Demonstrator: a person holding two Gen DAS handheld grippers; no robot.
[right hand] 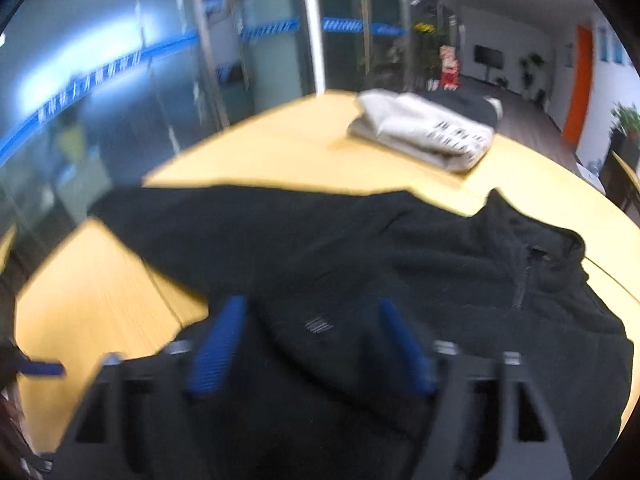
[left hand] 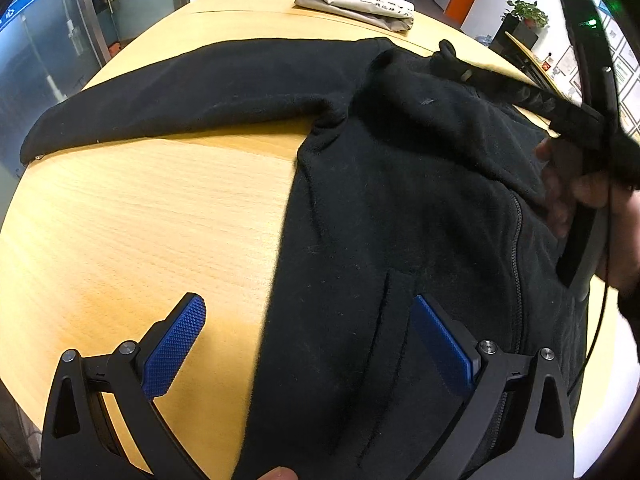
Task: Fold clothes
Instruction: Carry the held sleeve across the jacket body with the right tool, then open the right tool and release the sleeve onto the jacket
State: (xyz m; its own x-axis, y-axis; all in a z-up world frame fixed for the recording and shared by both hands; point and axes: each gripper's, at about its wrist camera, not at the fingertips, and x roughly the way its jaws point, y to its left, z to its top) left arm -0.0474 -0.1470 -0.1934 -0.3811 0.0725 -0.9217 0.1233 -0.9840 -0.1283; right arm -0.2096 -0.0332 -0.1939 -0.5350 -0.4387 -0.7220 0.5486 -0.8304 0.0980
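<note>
- A black fleece zip-front jacket (left hand: 400,208) lies spread flat, front side up, on the light wooden table (left hand: 152,232).
- In the left wrist view, one jacket sleeve (left hand: 180,92) extends from the shoulder toward 9 o'clock, with its cuff at the table edge.
- The jacket zipper (left hand: 518,280) runs down the body at 3 o'clock; a slit pocket opening (left hand: 380,340) sits at 6 o'clock.
- The left tongs (left hand: 308,344) are spread wide. One blue ribbed pad (left hand: 176,352) is over bare table; the other pad is over the jacket body. The jacket side edge lies between them. No fabric is pinched.
- The right tongs (right hand: 312,344) are spread wide over the jacket chest, nothing pinched between the blue pads (right hand: 216,348). This view is motion-blurred.
- In the right wrist view, the jacket collar (right hand: 544,248) is at 3 o'clock.
- In the left wrist view, a hand (left hand: 592,200) holds the right tool's handle at 3 o'clock, above the jacket.
- A folded pale grey garment with dark print (left hand: 356,0) lies at 12 o'clock at the far end of the table, well apart from the jacket.
- A dark folded item (right hand: 464,104) rests directly behind the grey garment.
</note>
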